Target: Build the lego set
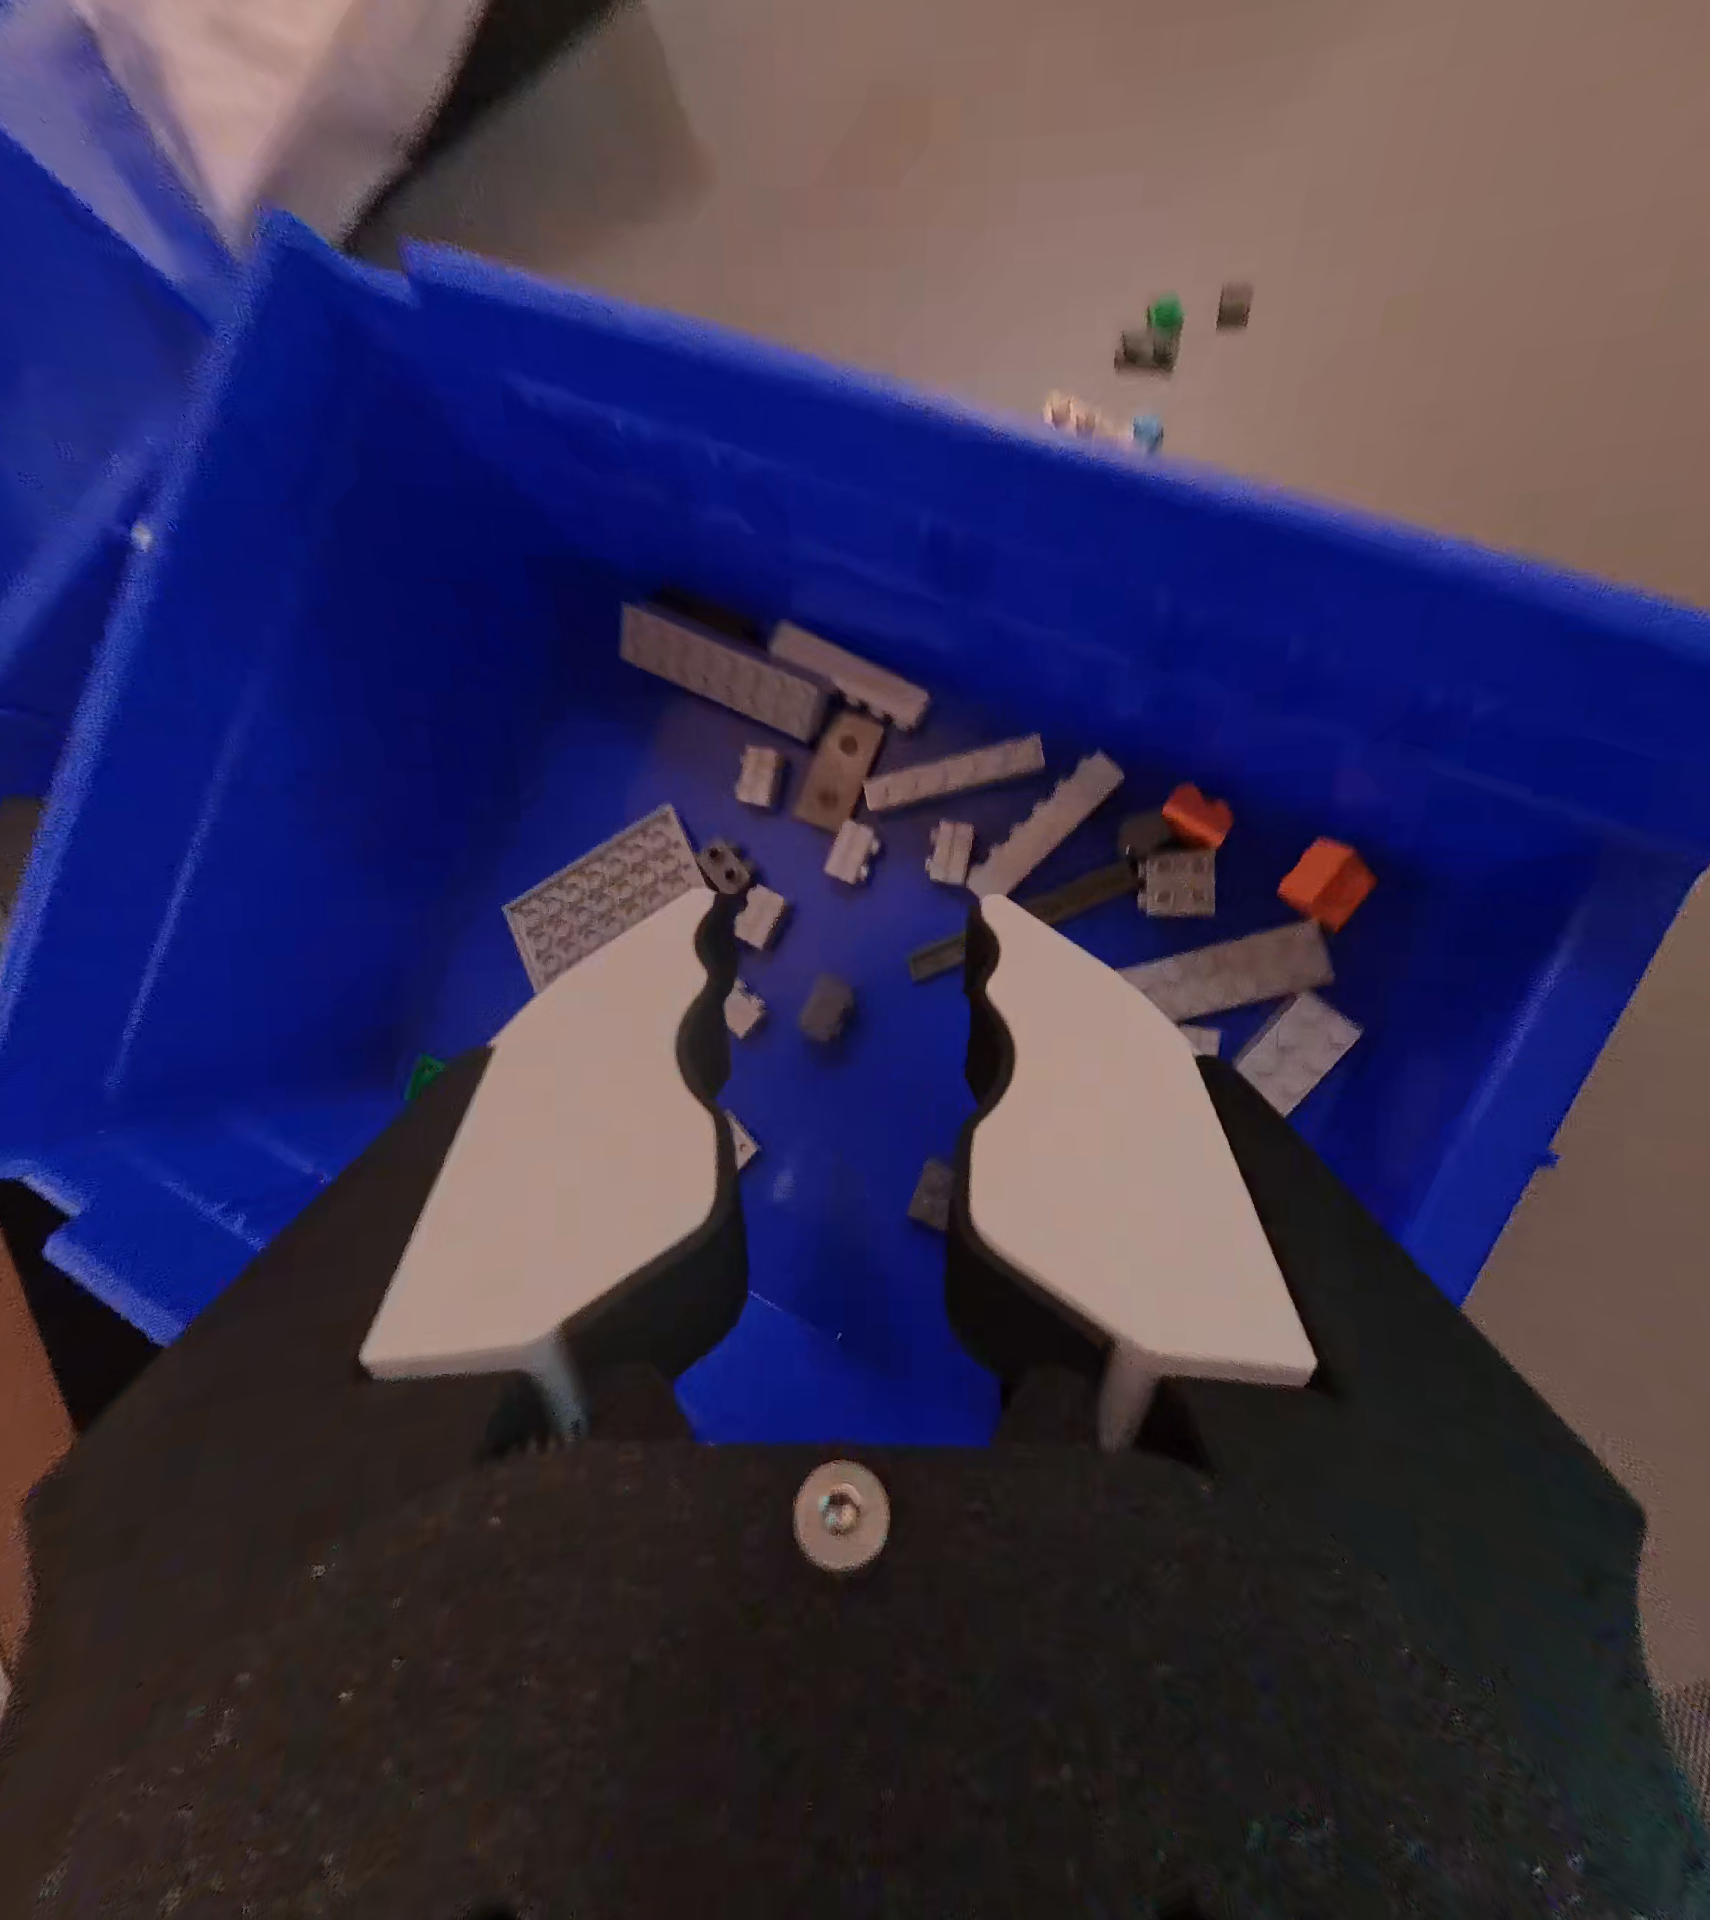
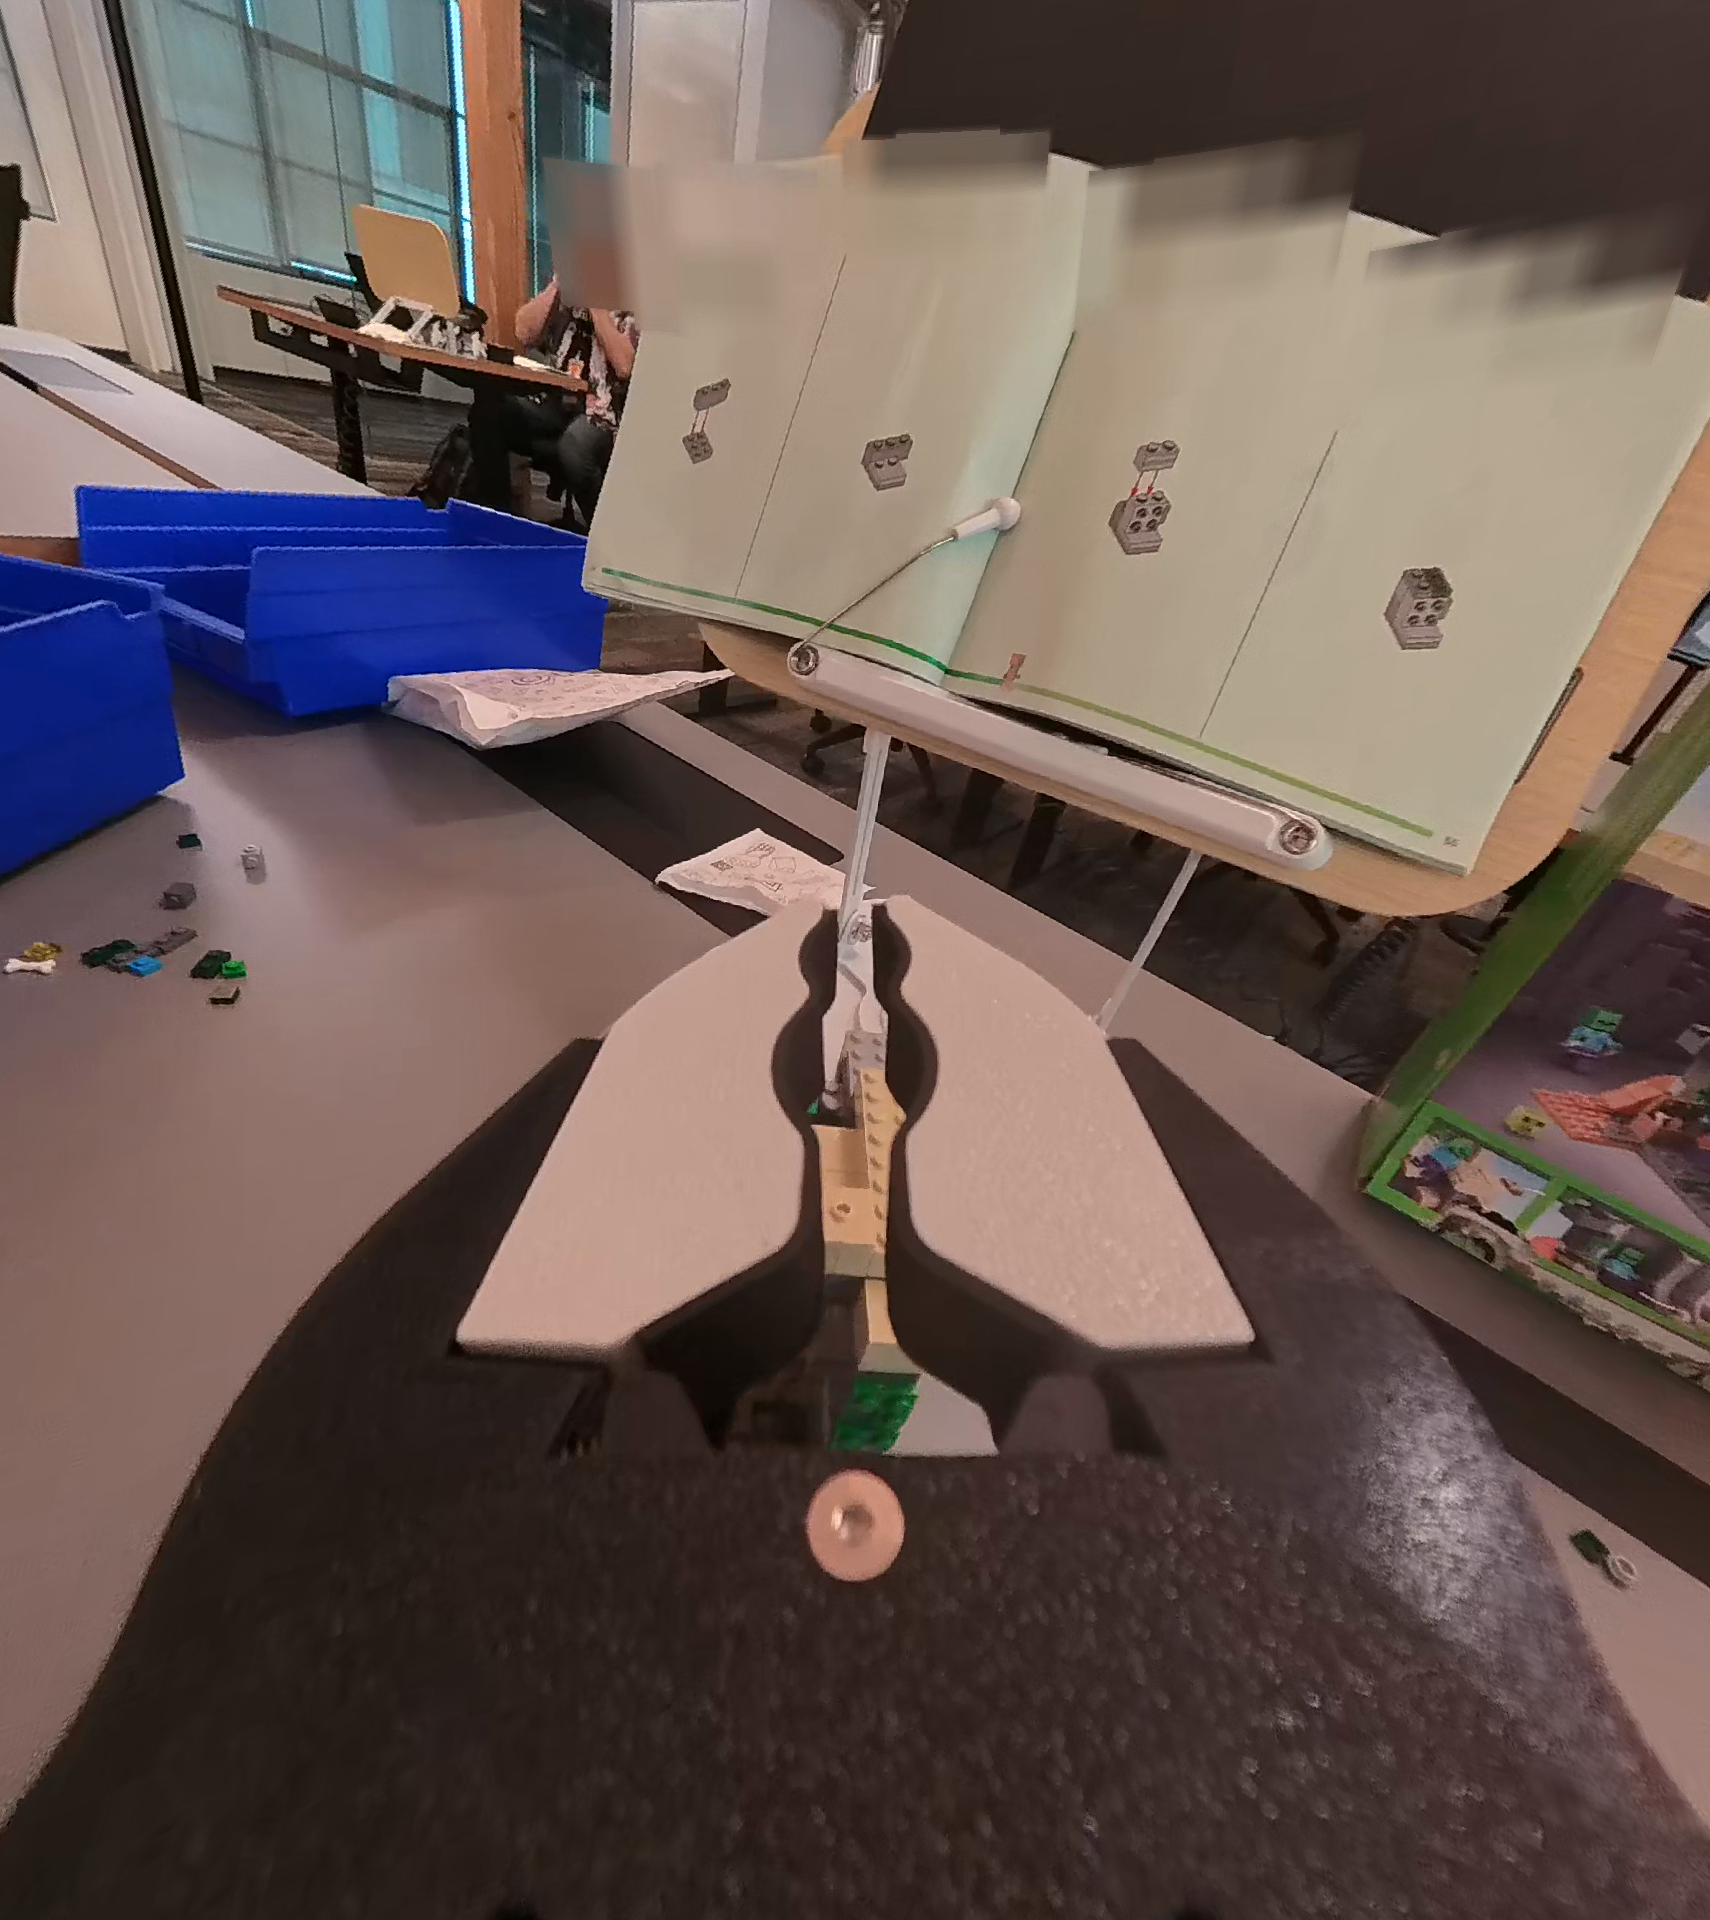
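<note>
In the left wrist view my left gripper (image 1: 843, 914) is open and empty, hovering over a blue bin (image 1: 477, 499) that holds several loose grey pieces, among them a studded grey plate (image 1: 593, 894), long grey plates (image 1: 716, 670) and two orange-red bricks (image 1: 1327, 881). In the right wrist view my right gripper (image 2: 859, 914) is shut on a tan, grey and green lego assembly (image 2: 859, 1153), which sits between the jaws well behind the tips. An open instruction booklet (image 2: 1090, 488) rests on a wooden stand ahead of it.
Blue bins (image 2: 331, 603) stand at the left on the grey table (image 2: 207, 1143). Several small loose pieces (image 2: 144, 956) lie in front of them. Paper sheets (image 2: 539, 701) lie behind. The green lego box (image 2: 1599, 1122) stands at the right. A person sits at a far desk. Left tips to right tips: about 45 cm.
</note>
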